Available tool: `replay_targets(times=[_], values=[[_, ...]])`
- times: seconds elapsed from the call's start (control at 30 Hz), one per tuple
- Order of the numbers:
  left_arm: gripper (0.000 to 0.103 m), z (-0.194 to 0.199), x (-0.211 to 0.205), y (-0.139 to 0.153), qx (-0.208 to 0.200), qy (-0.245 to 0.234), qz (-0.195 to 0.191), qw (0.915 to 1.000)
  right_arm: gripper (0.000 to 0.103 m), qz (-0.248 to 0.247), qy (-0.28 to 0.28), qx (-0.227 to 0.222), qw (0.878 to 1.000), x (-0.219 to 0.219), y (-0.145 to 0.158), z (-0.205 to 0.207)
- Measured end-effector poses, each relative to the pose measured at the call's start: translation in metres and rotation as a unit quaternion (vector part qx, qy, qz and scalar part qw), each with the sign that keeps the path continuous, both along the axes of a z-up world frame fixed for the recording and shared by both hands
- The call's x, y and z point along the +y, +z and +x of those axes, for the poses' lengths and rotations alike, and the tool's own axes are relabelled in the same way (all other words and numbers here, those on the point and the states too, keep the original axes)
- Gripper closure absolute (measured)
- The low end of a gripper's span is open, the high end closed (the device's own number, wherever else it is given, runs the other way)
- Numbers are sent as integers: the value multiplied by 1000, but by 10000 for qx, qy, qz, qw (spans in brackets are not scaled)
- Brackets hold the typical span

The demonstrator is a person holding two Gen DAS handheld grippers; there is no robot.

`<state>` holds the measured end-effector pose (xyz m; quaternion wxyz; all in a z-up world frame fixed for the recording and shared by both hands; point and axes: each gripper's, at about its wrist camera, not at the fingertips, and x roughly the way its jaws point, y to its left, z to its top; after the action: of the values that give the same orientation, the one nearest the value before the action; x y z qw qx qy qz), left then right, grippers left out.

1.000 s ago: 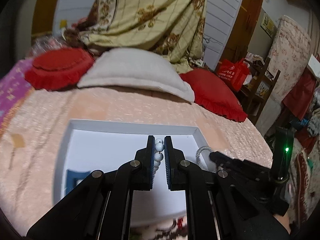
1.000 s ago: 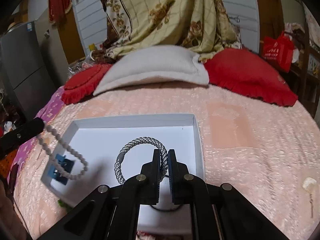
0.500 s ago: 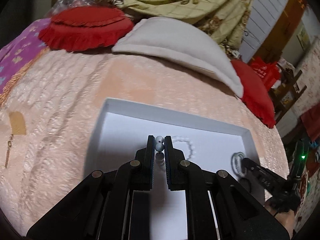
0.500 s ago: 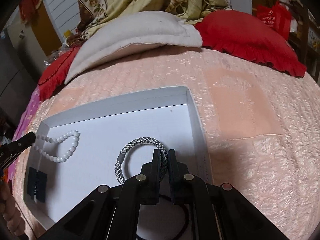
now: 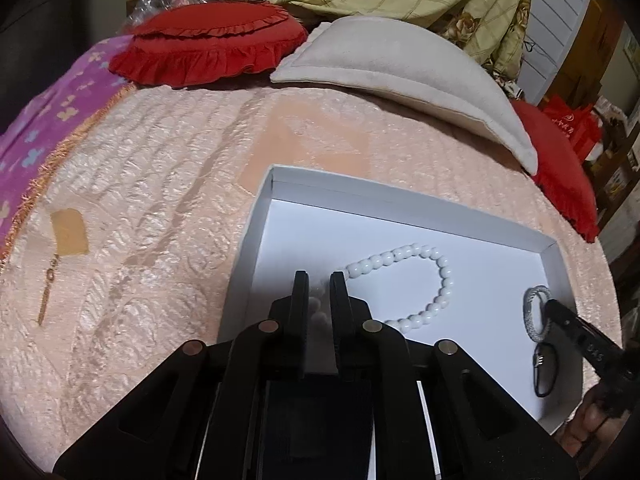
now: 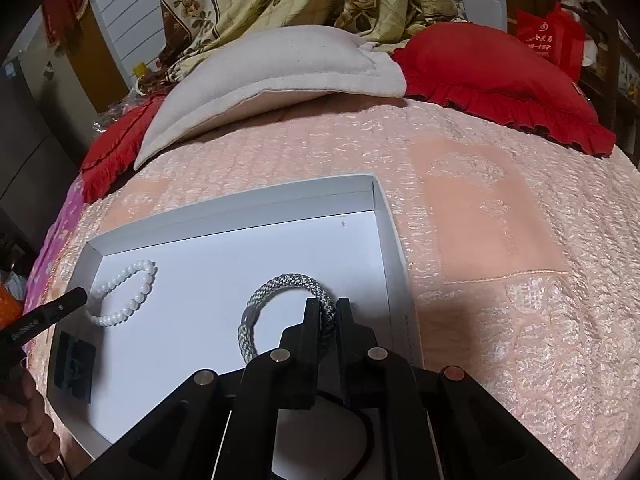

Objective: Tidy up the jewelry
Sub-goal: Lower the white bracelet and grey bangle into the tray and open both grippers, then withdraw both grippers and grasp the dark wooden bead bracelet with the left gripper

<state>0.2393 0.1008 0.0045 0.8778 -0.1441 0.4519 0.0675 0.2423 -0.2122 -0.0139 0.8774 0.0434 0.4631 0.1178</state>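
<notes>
Pink bedspread (image 6: 500,208) held a white tray (image 6: 384,220); left gripper (image 5: 319,280), jaws just easing apart, straddled glossy white beads (image 5: 420,280); right gripper (image 6: 328,304) pinched a grey braided bracelet (image 6: 280,284)

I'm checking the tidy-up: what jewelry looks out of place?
A gold pendant with its tan card lies loose on the pink bedspread, outside the white box that holds the white bead bracelet and the grey braided bracelet.
</notes>
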Motion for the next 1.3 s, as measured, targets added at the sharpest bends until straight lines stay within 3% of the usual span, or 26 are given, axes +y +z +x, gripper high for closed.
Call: replay_targets(times=[0.03, 0.1, 0.5, 0.67, 0.87, 0.9, 1.0, 1.03, 1.17, 1.3], values=[[82, 0, 1, -1, 15, 31, -5, 10000, 96, 37, 6, 4, 10000, -1, 0, -1], [58, -1, 3, -1, -14, 85, -54, 9999, 96, 113, -15, -31, 9999, -4, 2, -2], [56, -15, 0, 16, -368, 68, -126, 9992, 96, 365, -171, -472, 9981, -21, 23, -15], [56, -48, -18, 35, -767, -488, -108, 9958, 96, 366, -114, -711, 9967, -29, 39, -47], [48, -104, -39, 42, -1009, -1195, -154, 9876, 96, 455, 23, -972, 9942, -48, 48, -126], [44, -114, -42, 41, -1015, -1257, -144, 9868, 92, 439, 39, -951, 9945, -51, 45, -138], [43, -141, -57, 26, -877, -1589, -214, 9831, 68, 353, 41, -748, 9966, -59, 27, -170], [43, -148, -64, 20, -802, -1716, -233, 9816, 66, 272, 135, -667, 9973, -56, 20, -179], [43, -161, -106, 2, -657, -2406, 35, 9684, 66, -99, 447, -512, 9976, -46, 4, -188], [43, -163, -135, 1, -774, -2944, 137, 9524, 62, -181, 290, -298, 9990, -47, -7, -183]])
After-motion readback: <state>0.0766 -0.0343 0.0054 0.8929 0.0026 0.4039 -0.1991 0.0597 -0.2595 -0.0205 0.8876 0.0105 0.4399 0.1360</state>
